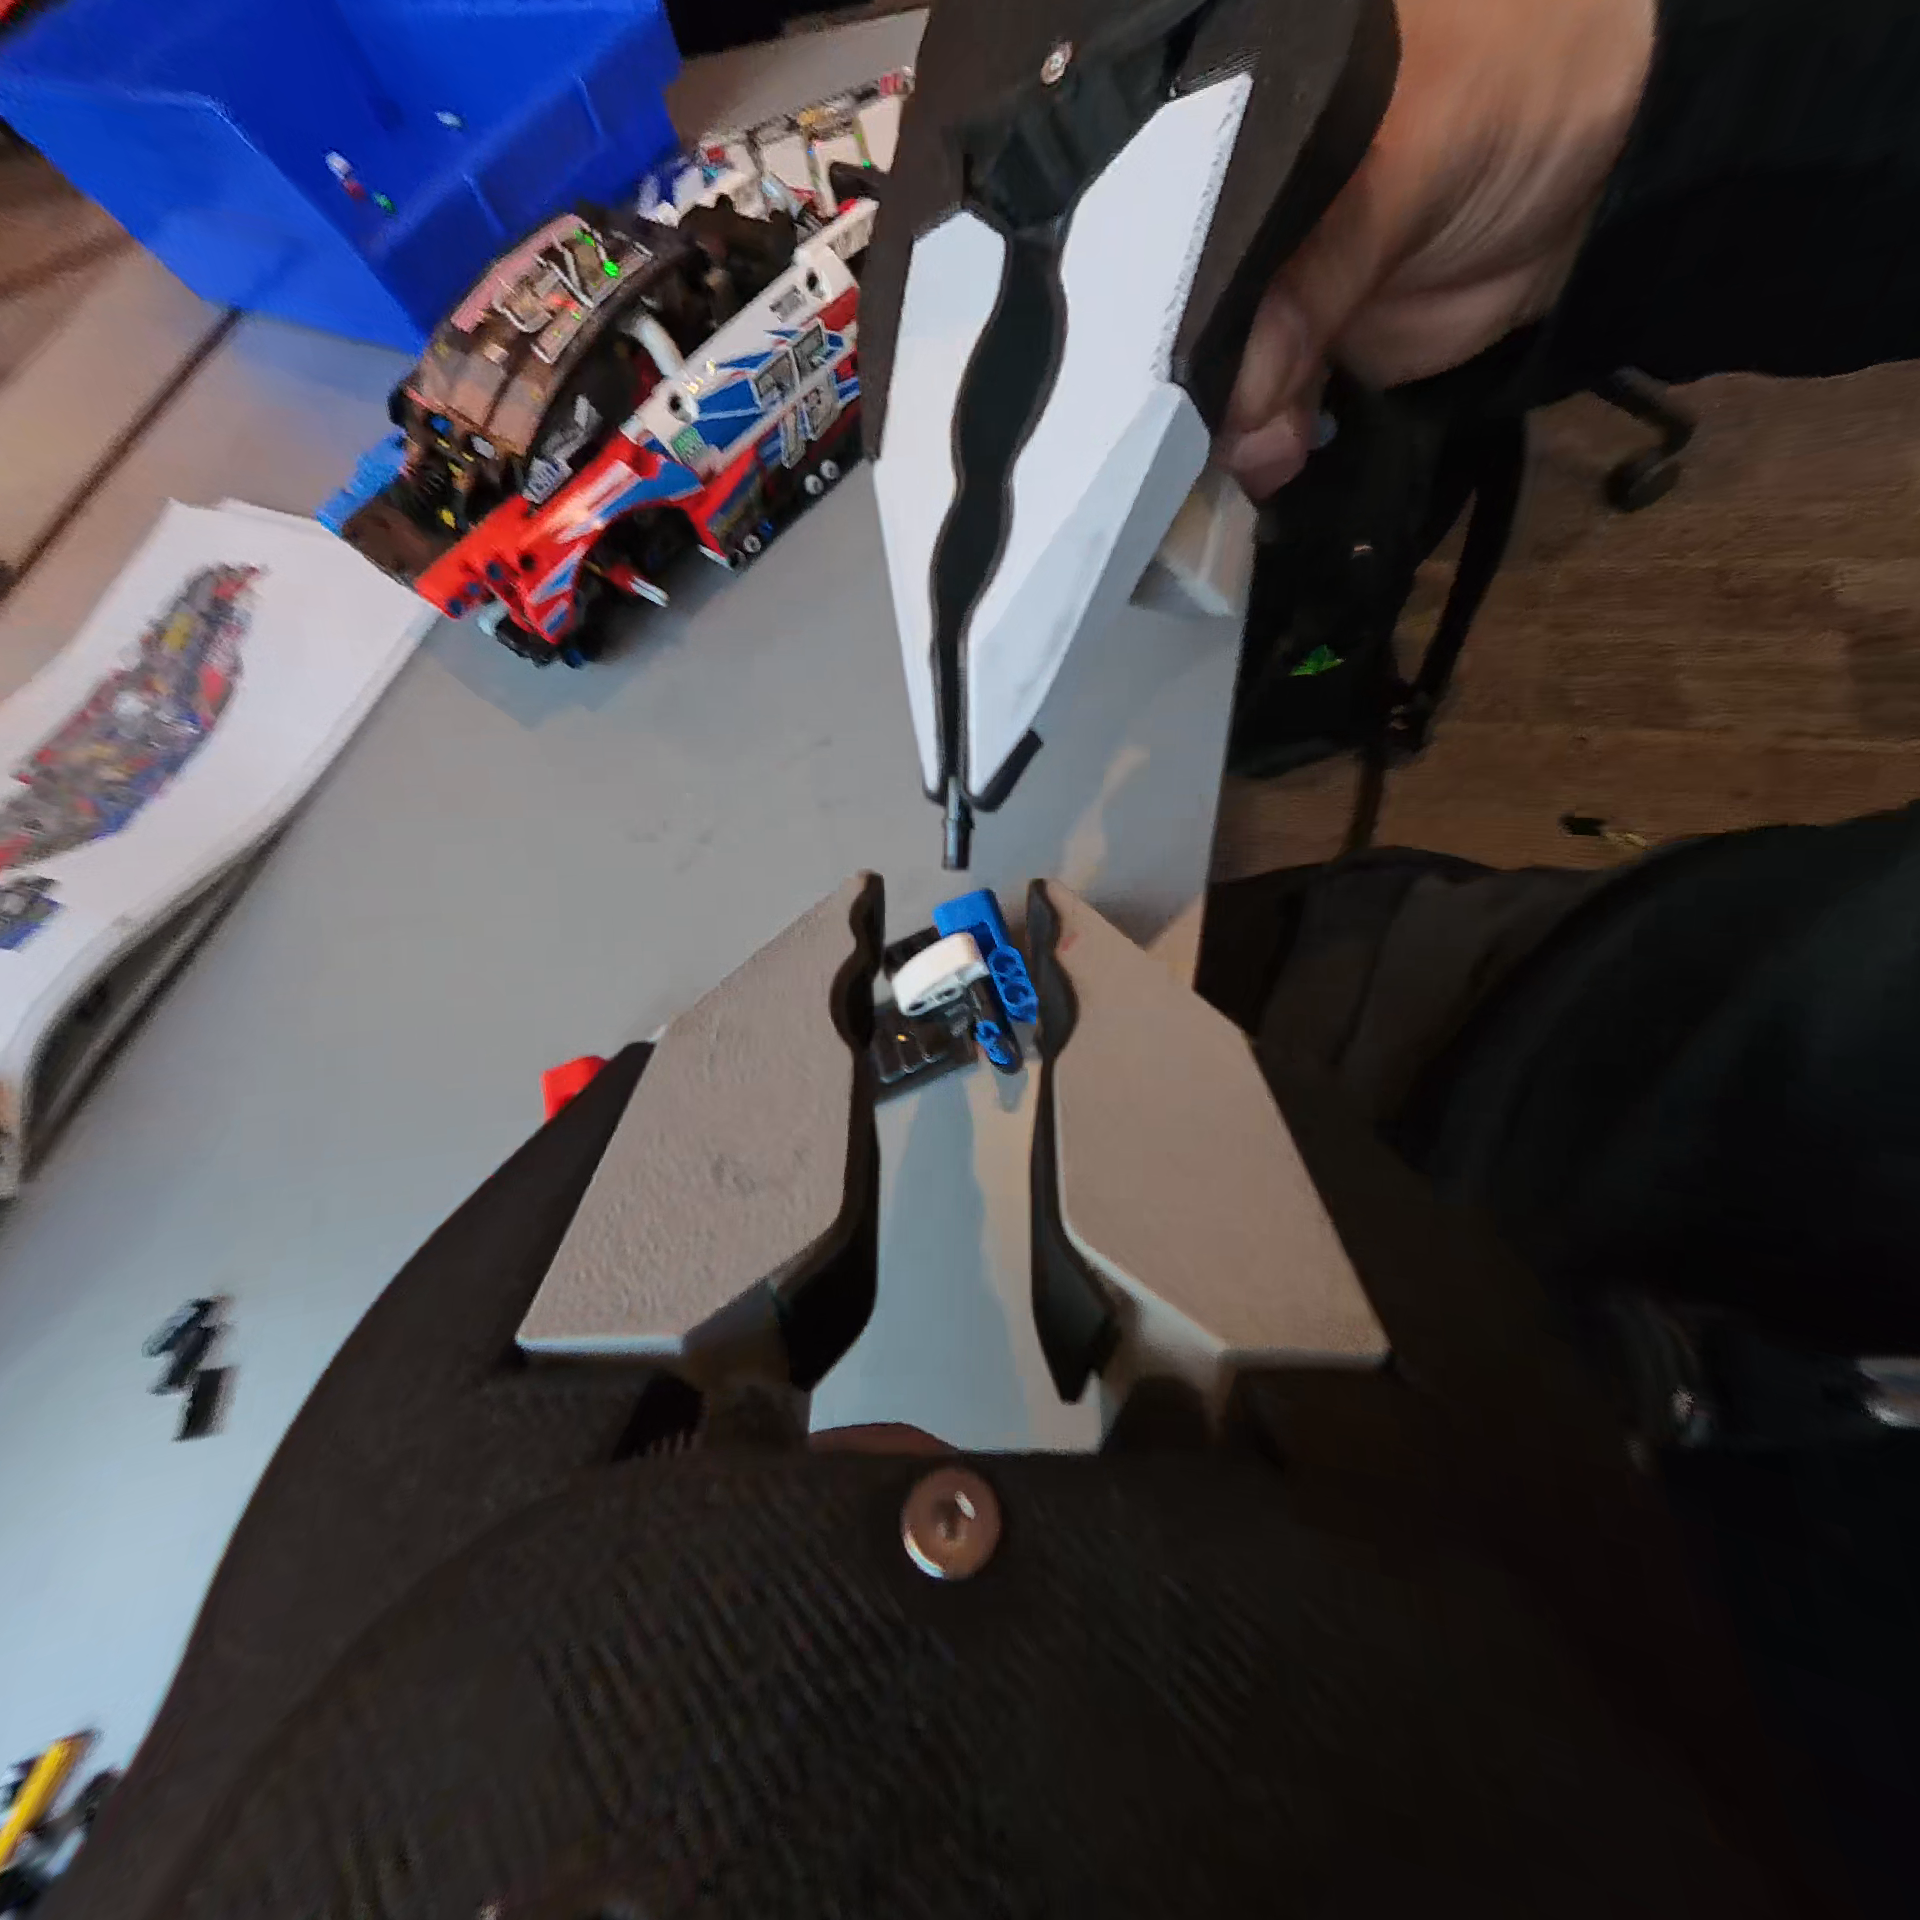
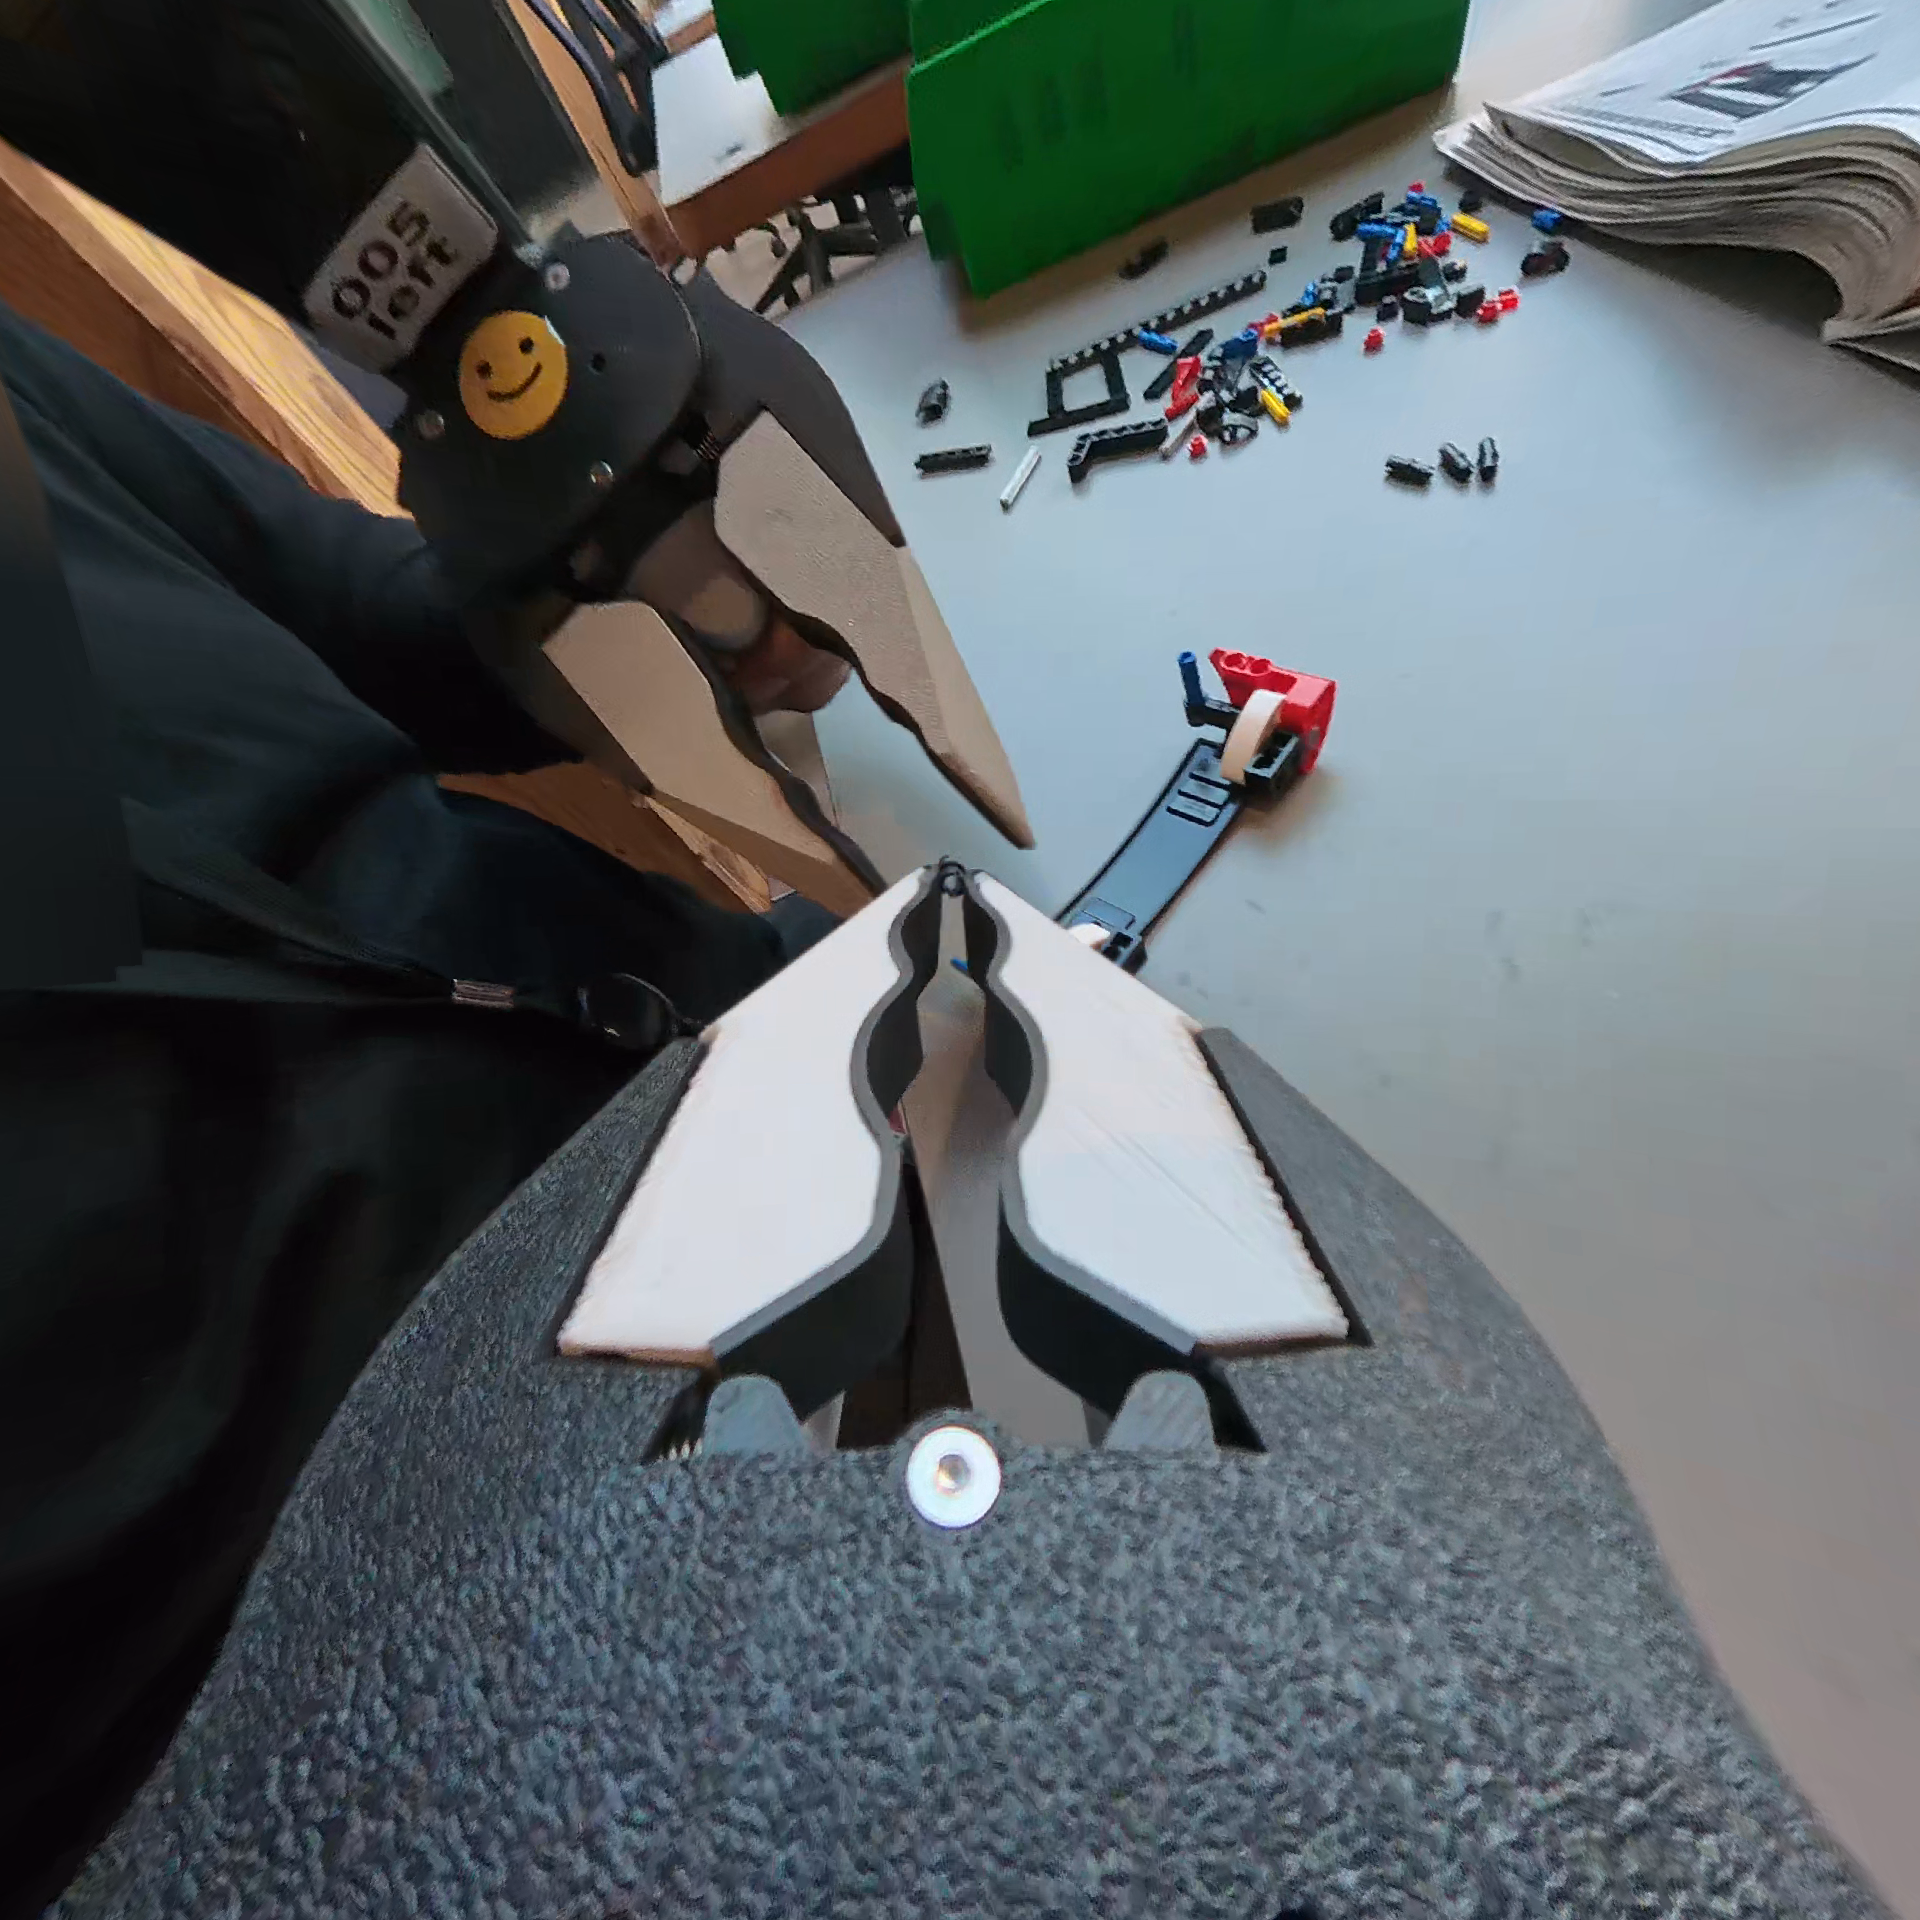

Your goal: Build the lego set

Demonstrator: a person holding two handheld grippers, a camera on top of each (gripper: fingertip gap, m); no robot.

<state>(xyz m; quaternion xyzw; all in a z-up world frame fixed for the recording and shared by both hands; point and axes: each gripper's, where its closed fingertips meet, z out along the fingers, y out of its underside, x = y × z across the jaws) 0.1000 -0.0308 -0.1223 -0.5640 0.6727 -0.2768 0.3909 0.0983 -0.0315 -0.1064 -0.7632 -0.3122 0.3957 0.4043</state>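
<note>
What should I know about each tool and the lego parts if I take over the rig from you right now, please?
Right tool: shut on a small black pin, held above the table.
Left tool: open, empty, fingers either side of the sub-assembly, not gripping it.
Sub-assembly: long black piece with red, white and blue parts, lying on the grey table.
Done: a large red, white and blue vehicle stands farther back.
Left: the pin is not yet inserted; loose parts wait beside the manual.
</note>
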